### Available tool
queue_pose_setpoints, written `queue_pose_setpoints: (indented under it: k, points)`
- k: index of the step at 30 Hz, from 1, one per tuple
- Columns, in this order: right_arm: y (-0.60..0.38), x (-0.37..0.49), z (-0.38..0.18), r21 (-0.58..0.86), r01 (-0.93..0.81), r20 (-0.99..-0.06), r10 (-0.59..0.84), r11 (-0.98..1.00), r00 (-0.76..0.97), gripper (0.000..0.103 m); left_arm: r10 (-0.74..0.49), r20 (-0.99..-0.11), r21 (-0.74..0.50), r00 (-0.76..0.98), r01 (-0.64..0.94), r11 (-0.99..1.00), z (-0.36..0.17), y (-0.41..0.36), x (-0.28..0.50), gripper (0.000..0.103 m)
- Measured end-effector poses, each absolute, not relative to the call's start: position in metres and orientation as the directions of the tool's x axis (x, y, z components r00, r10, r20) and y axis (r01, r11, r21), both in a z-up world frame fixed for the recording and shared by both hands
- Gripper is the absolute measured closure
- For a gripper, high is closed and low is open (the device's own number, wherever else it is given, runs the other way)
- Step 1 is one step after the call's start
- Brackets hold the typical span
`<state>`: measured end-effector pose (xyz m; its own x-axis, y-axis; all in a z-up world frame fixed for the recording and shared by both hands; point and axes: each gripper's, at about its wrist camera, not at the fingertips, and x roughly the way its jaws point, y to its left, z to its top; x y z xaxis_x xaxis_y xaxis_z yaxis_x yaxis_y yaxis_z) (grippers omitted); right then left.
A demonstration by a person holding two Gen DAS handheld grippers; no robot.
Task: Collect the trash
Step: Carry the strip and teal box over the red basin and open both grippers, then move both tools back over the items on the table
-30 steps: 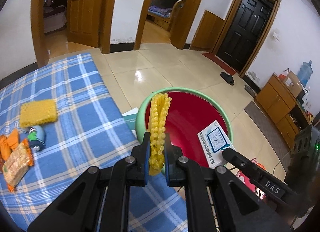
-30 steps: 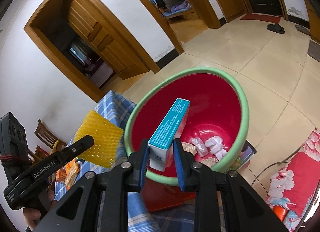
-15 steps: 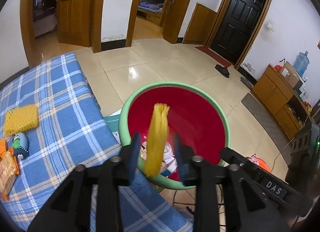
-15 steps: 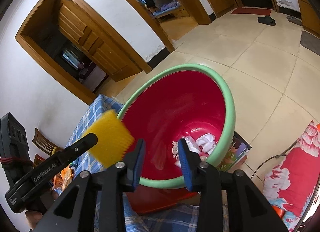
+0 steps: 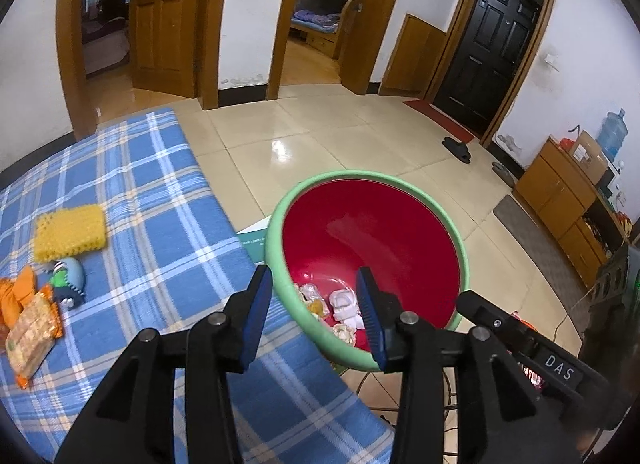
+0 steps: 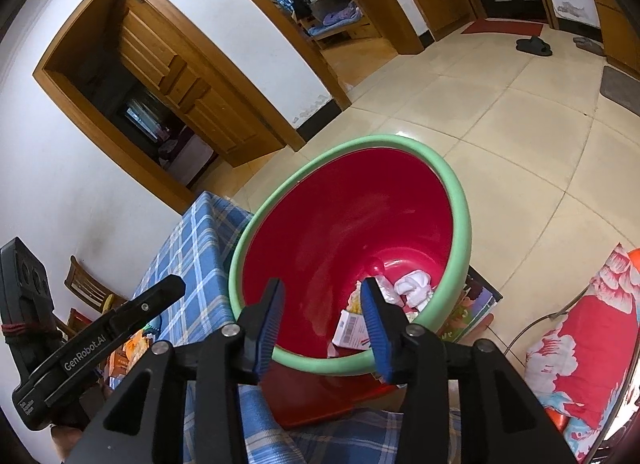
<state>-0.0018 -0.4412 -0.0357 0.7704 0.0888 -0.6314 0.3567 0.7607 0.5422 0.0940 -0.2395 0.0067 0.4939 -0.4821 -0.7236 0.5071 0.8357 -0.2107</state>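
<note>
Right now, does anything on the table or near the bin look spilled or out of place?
Nothing looks spilled. The trash lies inside the red bin. A yellow foam net and snack wrappers remain on the blue checked cloth, uncollected.

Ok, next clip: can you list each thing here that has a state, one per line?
Left hand-held gripper: open, empty; jaws just opened.
Right hand-held gripper: open, empty; jaws just opened.
Red bin: upright, open-topped, trash at the bottom.
White box: lying in the bin.
Yellow foam net: flat on the checked cloth, uncollected.
Black door: closed.
</note>
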Motion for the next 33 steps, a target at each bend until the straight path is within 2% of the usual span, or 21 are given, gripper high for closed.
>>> queue_pose_setpoints:
  k: [6, 13, 27, 33]
  points:
    - [-0.432, -0.003, -0.026, 0.535, 0.332, -0.619, 0.093, 0.777, 0.779, 0.051, -0.456, -0.722, -0.207, 0.52, 0.467, 0.86, 0.012, -0.215, 0.091, 0.055]
    - [-0.412, 0.0, -0.016, 0.525, 0.29, -0.61, 0.116, 0.8, 0.784, 0.041, -0.418, -0.721, -0.21, 0.553, 0.4, 0.892, 0.016, -0.18, 0.088, 0.054]
    - [-0.337, 0.028, -0.007, 0.481, 0.136, -0.621, 0.227, 0.866, 0.75, 0.036, -0.312, -0.727, -0.207, 0.612, 0.238, 0.949, 0.016, -0.1, 0.082, 0.053]
    - [-0.302, 0.044, -0.004, 0.456, 0.054, -0.63, 0.279, 0.889, 0.725, 0.034, -0.221, -0.726, -0.169, 0.651, 0.142, 0.975, 0.017, -0.055, 0.084, 0.053]
